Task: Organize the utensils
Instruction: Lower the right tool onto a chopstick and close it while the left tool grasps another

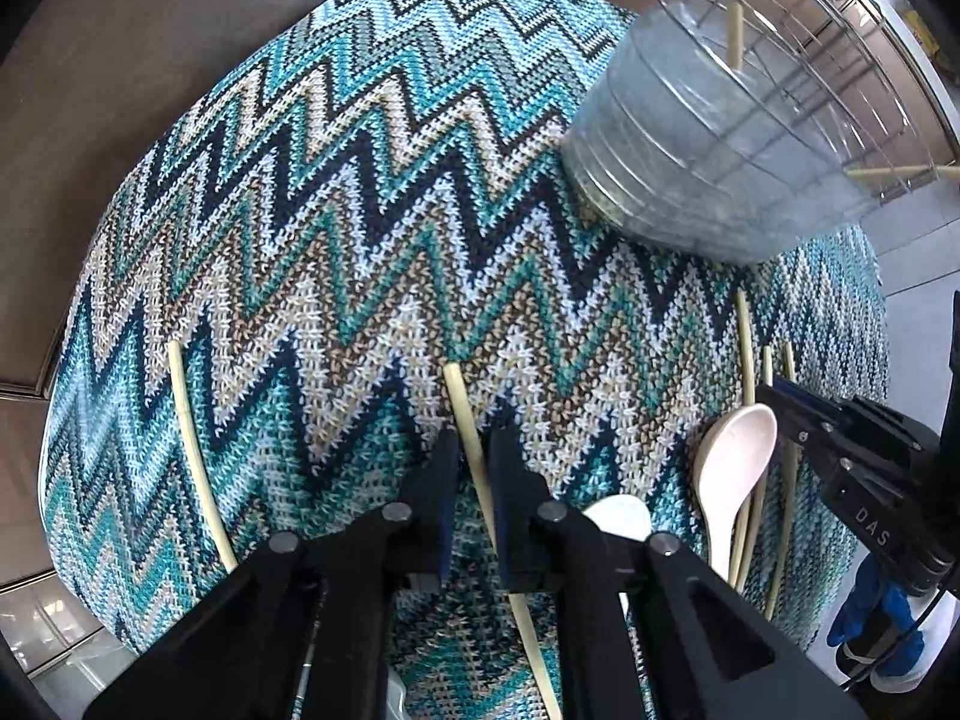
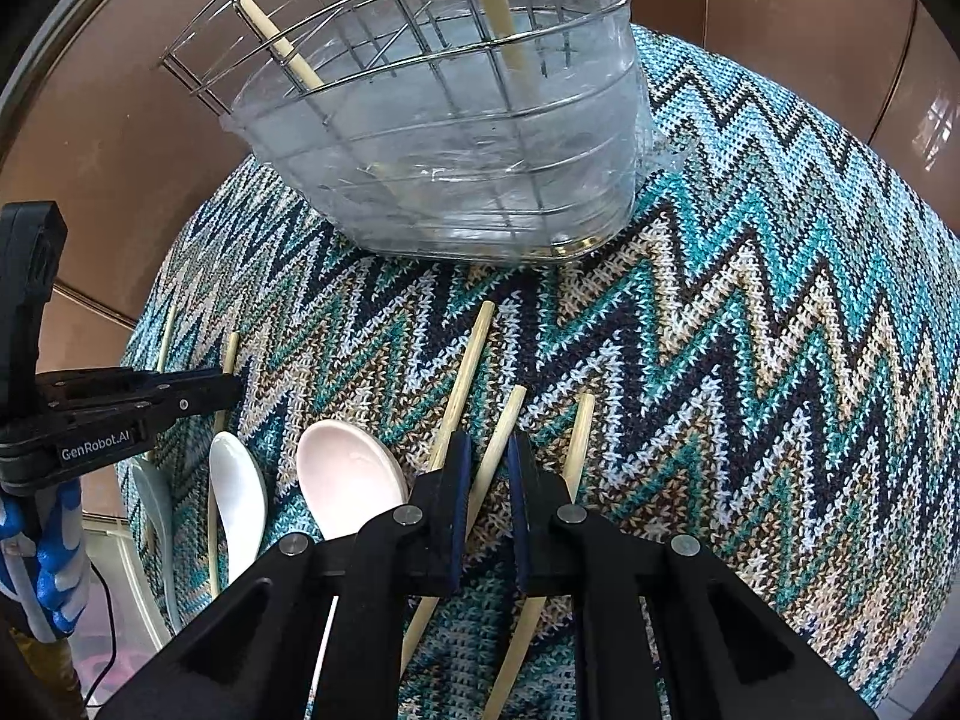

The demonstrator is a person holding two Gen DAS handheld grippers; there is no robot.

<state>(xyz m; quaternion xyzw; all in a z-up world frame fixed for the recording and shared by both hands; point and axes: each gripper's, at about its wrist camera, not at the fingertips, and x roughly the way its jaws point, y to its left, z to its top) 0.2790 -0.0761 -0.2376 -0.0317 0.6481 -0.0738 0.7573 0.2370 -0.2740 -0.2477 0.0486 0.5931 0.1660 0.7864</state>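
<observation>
1. Left gripper (image 1: pixel 474 456): fingers are straddling one chopstick (image 1: pixel 465 414) lying on the cloth; the jaws are sitting narrowly apart, close on either side of it, and firm contact cannot be told.
2. Right gripper (image 2: pixel 487 468): jaws are standing slightly apart around the middle chopstick (image 2: pixel 501 444) of a group of three; whether the pads are pressing it cannot be told.
3. Flanking chopsticks (image 2: pixel 462 384) (image 2: pixel 579 438): lying just beside the right fingers, one on each side.
4. Pink spoon (image 2: pixel 348 474) and white spoon (image 2: pixel 237 492): resting bowl-up on the cloth, left of the right gripper.
5. Lone chopstick (image 1: pixel 192 438): lying apart, far left in the left wrist view.
6. Wire rack (image 2: pixel 360 18) in a clear plastic tub (image 2: pixel 450 180): standing at the cloth's far edge, holding two upright chopsticks (image 2: pixel 270 30).
7. Zigzag knitted cloth (image 1: pixel 360 210): covering the table.
</observation>
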